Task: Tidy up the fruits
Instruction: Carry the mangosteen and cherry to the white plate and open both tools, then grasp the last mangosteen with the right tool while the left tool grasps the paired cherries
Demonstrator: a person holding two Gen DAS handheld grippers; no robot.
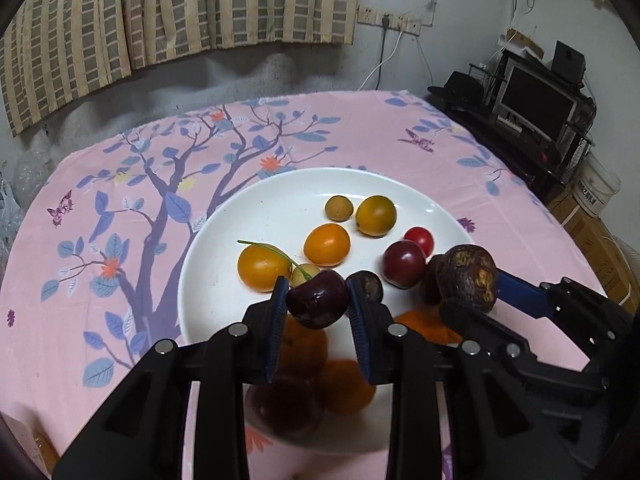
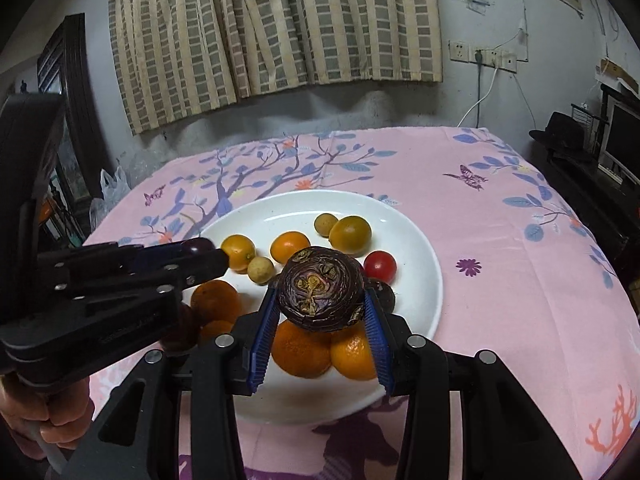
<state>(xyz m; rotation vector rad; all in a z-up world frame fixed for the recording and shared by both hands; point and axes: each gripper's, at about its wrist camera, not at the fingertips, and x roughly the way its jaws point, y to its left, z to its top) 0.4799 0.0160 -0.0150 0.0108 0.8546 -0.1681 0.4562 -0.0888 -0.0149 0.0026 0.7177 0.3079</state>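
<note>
A white plate (image 1: 224,240) (image 2: 416,240) on the pink cloth carries several fruits: kumquats, oranges, a red cherry tomato (image 2: 380,266), small longans and dark plums. My left gripper (image 1: 318,300) (image 2: 208,254) is shut on a dark cherry (image 1: 318,302) with a green stem, lifted over the plate's near part. My right gripper (image 2: 322,300) (image 1: 476,292) is shut on a wrinkled purple passion fruit (image 2: 320,288) (image 1: 466,276), held above two oranges (image 2: 300,350). The two grippers hang side by side over the plate.
A pink flowered tablecloth (image 1: 100,240) (image 2: 520,280) covers the table, which ends near a grey wall with striped curtains. Dark shelving with a monitor (image 1: 536,104) stands to the right. A hand (image 2: 44,420) grips the left tool's handle.
</note>
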